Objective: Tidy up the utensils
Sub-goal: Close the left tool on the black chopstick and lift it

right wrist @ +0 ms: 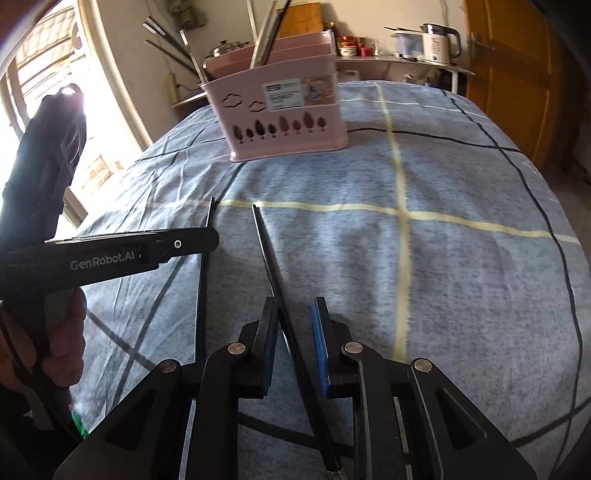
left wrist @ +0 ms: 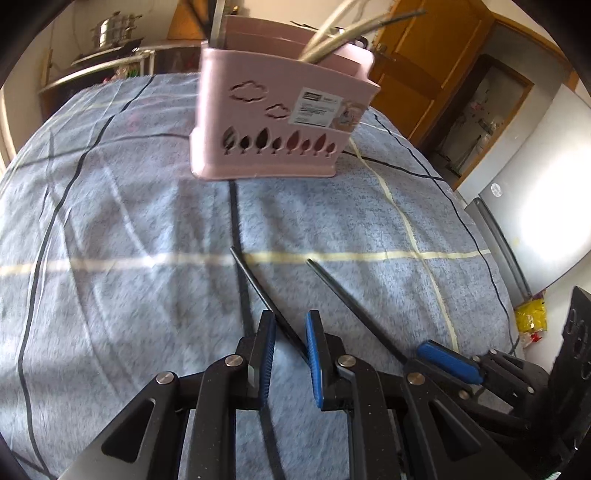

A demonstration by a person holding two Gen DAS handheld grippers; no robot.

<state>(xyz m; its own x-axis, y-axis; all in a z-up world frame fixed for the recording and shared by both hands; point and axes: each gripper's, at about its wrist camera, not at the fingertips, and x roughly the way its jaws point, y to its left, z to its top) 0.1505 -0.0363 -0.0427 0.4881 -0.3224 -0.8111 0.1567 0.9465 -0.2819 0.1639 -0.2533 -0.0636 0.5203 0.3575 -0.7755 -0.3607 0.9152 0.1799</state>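
Note:
A pink utensil holder [left wrist: 273,122] stands on the blue checked cloth at the far side; it also shows in the right wrist view [right wrist: 280,110]. Several utensils stick out of its top. My left gripper [left wrist: 290,317] has its jaws a little apart around a black chopstick [left wrist: 258,288] that runs between the pads and points toward the holder. My right gripper [right wrist: 295,304] likewise has a second black chopstick [right wrist: 269,258] between its pads. The right gripper [left wrist: 443,354] and its chopstick [left wrist: 354,310] show at lower right in the left wrist view. The left gripper [right wrist: 212,240] shows at left in the right wrist view.
The cloth-covered table [right wrist: 443,258] stretches between the grippers and the holder. A shelf with a steel pot [left wrist: 114,29] stands behind at left. A kettle [right wrist: 439,42] stands on a back counter. A wooden door [left wrist: 424,55] is at the right.

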